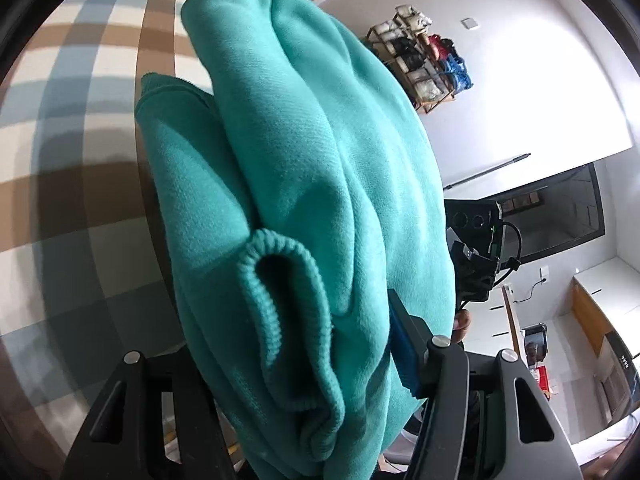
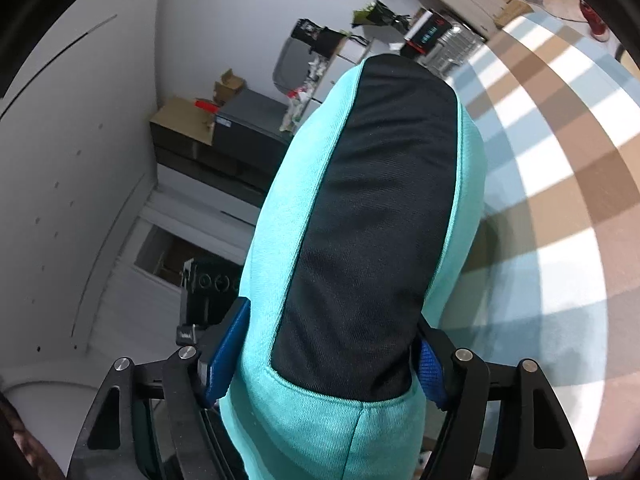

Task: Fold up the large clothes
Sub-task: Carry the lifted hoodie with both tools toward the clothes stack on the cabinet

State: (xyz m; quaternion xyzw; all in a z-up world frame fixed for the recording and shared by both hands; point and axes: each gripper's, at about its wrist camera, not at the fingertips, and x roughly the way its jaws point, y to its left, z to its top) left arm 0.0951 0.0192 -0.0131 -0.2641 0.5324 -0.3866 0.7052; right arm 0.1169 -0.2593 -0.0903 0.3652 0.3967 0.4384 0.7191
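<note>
A thick folded teal sweatshirt (image 1: 304, 184) fills the left wrist view, its ribbed cuff (image 1: 288, 280) curling toward the camera. My left gripper (image 1: 312, 340) is shut on it: the blue pad (image 1: 404, 344) of the right finger presses the cloth, and the other finger is buried under fabric. In the right wrist view the same sweatshirt (image 2: 280, 240) shows a black panel (image 2: 372, 220) down its middle. My right gripper (image 2: 328, 360) is shut on it, with a blue pad (image 2: 226, 352) against each side. The bundle hangs off the surface.
A brown, blue and white checkered cloth (image 1: 60, 160) (image 2: 560, 160) lies below. The other gripper's black body (image 1: 476, 264) with a cable shows behind the sweatshirt. A wooden rack of bundles (image 1: 424, 60) hangs on the wall. A dark cabinet with boxes (image 2: 224, 136) stands by the wall.
</note>
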